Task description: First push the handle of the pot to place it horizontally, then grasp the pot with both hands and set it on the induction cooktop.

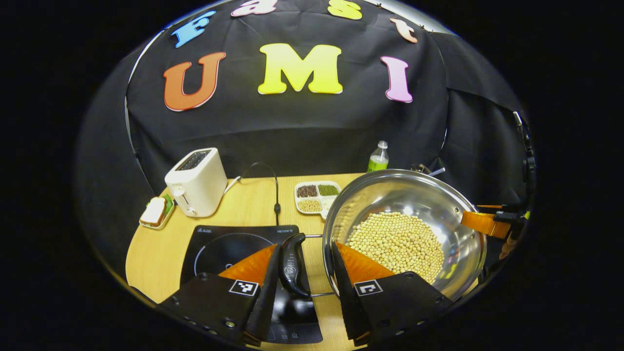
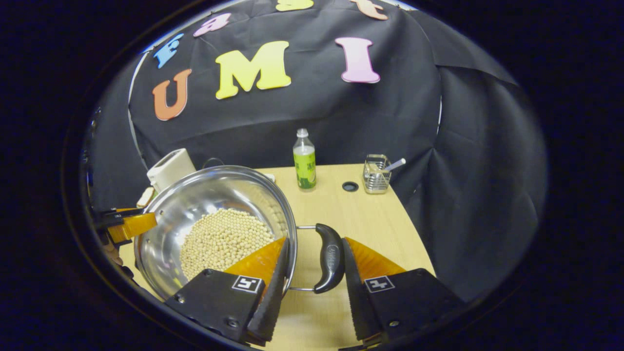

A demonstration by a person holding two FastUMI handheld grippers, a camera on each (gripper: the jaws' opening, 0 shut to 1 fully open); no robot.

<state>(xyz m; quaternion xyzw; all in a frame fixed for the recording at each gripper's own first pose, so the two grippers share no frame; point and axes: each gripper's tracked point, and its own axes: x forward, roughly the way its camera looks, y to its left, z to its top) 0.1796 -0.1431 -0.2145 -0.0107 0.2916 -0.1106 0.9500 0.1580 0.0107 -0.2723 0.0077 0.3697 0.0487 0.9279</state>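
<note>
A steel pot (image 1: 414, 195) holding soybeans (image 1: 397, 243) sits just right of the black induction cooktop (image 1: 229, 243). Its black left handle (image 1: 292, 265) overlaps the cooktop's right edge. My left gripper (image 1: 307, 246) spans that handle, with one finger outside the grip and the other at the pot's rim. In the right gripper view, my right gripper (image 2: 316, 240) spans the pot's (image 2: 195, 195) other handle (image 2: 329, 261) the same way. Each gripper appears across the pot in the other's view: the right gripper (image 1: 487, 224) and the left gripper (image 2: 129, 225). I cannot tell whether the pot is lifted.
Behind the cooktop stand a white toaster (image 1: 195, 181), a plate with a sandwich (image 1: 156, 212) and a divided tray of beans (image 1: 316, 195). A green bottle (image 2: 304, 161) and a wire holder (image 2: 376, 175) stand at the back right. The table's curved edge (image 2: 414, 243) is close on the right.
</note>
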